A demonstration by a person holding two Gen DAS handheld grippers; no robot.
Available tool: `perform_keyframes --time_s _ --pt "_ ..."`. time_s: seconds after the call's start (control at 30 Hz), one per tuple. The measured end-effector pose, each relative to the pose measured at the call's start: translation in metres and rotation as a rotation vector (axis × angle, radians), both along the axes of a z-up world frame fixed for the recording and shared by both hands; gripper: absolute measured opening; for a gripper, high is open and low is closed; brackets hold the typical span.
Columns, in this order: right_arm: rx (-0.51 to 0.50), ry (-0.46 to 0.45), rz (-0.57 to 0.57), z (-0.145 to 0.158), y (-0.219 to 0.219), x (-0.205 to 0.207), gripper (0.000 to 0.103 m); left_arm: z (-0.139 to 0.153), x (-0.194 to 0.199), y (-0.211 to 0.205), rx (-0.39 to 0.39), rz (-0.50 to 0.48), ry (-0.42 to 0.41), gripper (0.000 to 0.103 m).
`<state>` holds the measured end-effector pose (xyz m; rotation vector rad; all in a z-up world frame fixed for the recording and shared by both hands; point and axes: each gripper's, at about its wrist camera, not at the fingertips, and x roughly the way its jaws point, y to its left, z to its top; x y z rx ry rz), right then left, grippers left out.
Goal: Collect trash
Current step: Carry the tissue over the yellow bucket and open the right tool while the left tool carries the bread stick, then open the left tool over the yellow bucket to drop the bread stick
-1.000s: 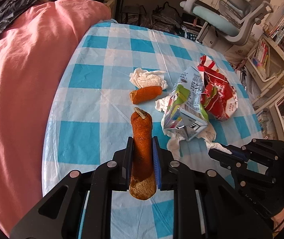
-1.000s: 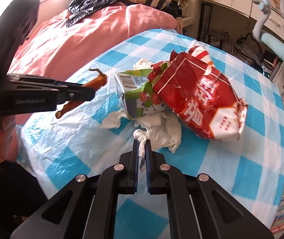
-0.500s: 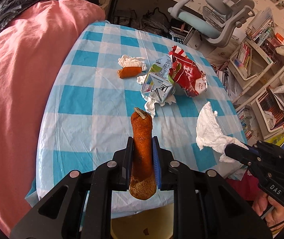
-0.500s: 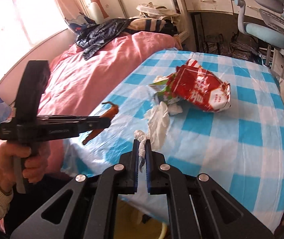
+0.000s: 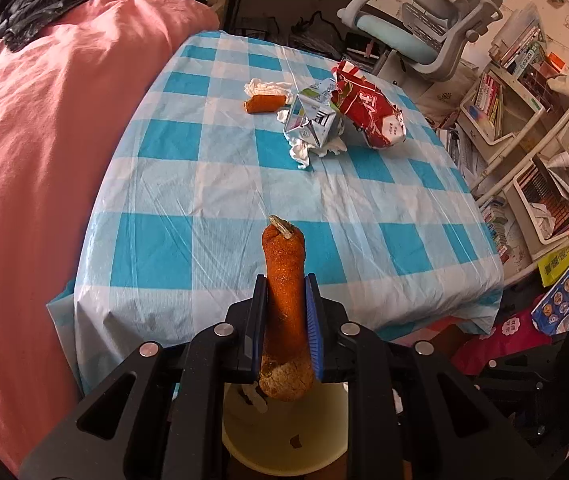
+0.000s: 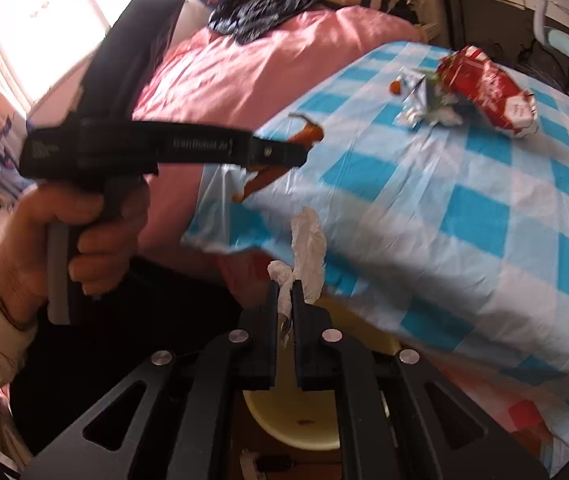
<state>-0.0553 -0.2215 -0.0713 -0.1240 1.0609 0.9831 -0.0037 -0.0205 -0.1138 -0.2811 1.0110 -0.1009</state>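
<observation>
My left gripper (image 5: 284, 300) is clamped on a carrot (image 5: 285, 304), which stands up between the blue pads, its cut end above the yellow bin (image 5: 284, 436). My right gripper (image 6: 283, 294) is pinched tight on a white tissue (image 6: 306, 248) that trails forward past the table edge. On the checked tablecloth (image 5: 244, 184) lie a carrot piece (image 5: 265, 103), a carton (image 5: 311, 118) and a red bag (image 5: 372, 110).
</observation>
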Motion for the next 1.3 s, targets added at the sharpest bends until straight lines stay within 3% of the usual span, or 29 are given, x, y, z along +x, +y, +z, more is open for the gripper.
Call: perform_keyframes --time_s 0.4,0.43,0.5,0.53,0.63,0.77,0.87,0.93,1.17,1.23,1.3 --pt "-0.173 0.0 0.086 -0.036 0.03 -0.017 0.01 -0.005 -0.031 -0.012 0.015 -0.028 -0.001 0.018" --pt "-0.185 0.006 0.089 -0.039 0.031 -0.016 0.013 -0.006 -0.032 -0.012 0.015 -0.03 0.0 0.018" --pt "-0.21 -0.01 0.081 -0.042 0.034 -0.015 0.043 -0.007 -0.034 -0.014 0.018 -0.034 0.005 0.018" --pt "-0.212 -0.019 0.076 -0.042 0.035 -0.013 0.05 -0.008 -0.035 -0.015 0.019 -0.037 0.008 0.018" --pt "-0.218 -0.048 0.048 -0.039 0.033 -0.008 0.053 -0.011 -0.037 -0.018 0.025 -0.043 0.021 0.018" --pt "-0.235 -0.142 -0.023 -0.026 0.027 -0.004 0.058 -0.017 -0.037 -0.02 0.013 -0.051 0.061 0.018" --pt "-0.227 -0.243 -0.096 -0.008 0.019 0.002 0.069 -0.018 -0.038 -0.02 0.007 -0.045 0.067 0.023" --pt "-0.2 -0.327 -0.168 0.012 0.011 0.007 0.077 -0.015 -0.04 -0.019 0.0 -0.03 0.056 0.033" --pt "-0.097 -0.612 -0.333 0.078 -0.032 0.012 0.093 0.003 -0.049 -0.008 -0.016 0.07 -0.043 0.048" --pt "-0.064 -0.636 -0.384 0.079 -0.043 0.015 0.094 0.01 -0.052 -0.003 -0.006 0.112 -0.087 0.052" --pt "-0.06 -0.604 -0.42 0.074 -0.052 0.022 0.094 0.017 -0.053 0.0 0.018 0.153 -0.128 0.056"
